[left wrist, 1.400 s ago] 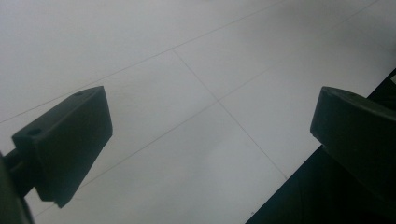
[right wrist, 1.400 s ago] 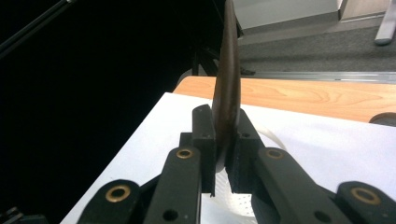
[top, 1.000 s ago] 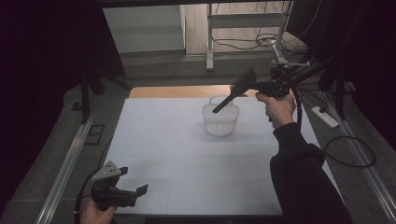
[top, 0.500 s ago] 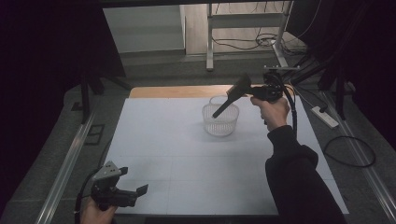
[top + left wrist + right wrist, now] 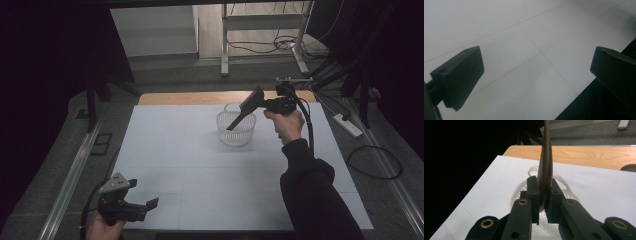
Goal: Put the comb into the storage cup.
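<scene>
Right gripper (image 5: 543, 195) pinched a dark spatula (image 5: 246, 107), held tilted over the white basket (image 5: 235, 131) at the table's (image 5: 200, 165) far side. Left gripper (image 5: 142, 206) sat near edge, jaws spread, nothing between.

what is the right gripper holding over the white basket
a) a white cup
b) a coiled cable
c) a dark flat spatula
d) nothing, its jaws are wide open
c: the right gripper has its jaws shut on a dark flat spatula, whose narrow end slants down into the white basket; in the right gripper view the spatula stands edge-on between the jaws.
</scene>
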Motion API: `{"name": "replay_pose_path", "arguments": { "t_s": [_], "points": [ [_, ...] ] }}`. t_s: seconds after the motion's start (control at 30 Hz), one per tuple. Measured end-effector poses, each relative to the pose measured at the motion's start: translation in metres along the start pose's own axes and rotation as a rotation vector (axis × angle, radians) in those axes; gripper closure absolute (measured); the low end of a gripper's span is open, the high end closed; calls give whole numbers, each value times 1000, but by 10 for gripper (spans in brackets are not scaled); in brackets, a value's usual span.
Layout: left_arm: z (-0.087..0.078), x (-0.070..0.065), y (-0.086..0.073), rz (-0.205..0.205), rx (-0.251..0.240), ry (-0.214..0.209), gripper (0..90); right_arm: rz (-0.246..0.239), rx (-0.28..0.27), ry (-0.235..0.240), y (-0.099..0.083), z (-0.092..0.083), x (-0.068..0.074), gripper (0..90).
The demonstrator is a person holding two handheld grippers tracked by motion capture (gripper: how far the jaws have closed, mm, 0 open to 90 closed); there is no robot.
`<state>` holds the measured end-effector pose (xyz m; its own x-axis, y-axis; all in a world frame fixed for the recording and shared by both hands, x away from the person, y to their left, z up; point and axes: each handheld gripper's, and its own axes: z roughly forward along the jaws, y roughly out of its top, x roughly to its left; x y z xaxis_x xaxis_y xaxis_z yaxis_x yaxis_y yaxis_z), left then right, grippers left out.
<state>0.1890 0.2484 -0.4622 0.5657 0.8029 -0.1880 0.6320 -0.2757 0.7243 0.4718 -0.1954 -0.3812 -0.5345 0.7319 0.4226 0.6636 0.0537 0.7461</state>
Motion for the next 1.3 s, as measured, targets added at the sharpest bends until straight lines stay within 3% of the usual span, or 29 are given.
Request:
{"name": "replay_pose_path", "arguments": {
  "t_s": [0.47,0.93,1.3],
  "points": [
    [0,0,0,1,4,-3,0,22,30,6,-15,16,-8,835],
    [1,0,0,2,6,-3,0,56,27,17,-22,21,-15,833],
    [2,0,1,1,11,-3,0,119,21,-2,-28,22,-28,810]
  ]
}}
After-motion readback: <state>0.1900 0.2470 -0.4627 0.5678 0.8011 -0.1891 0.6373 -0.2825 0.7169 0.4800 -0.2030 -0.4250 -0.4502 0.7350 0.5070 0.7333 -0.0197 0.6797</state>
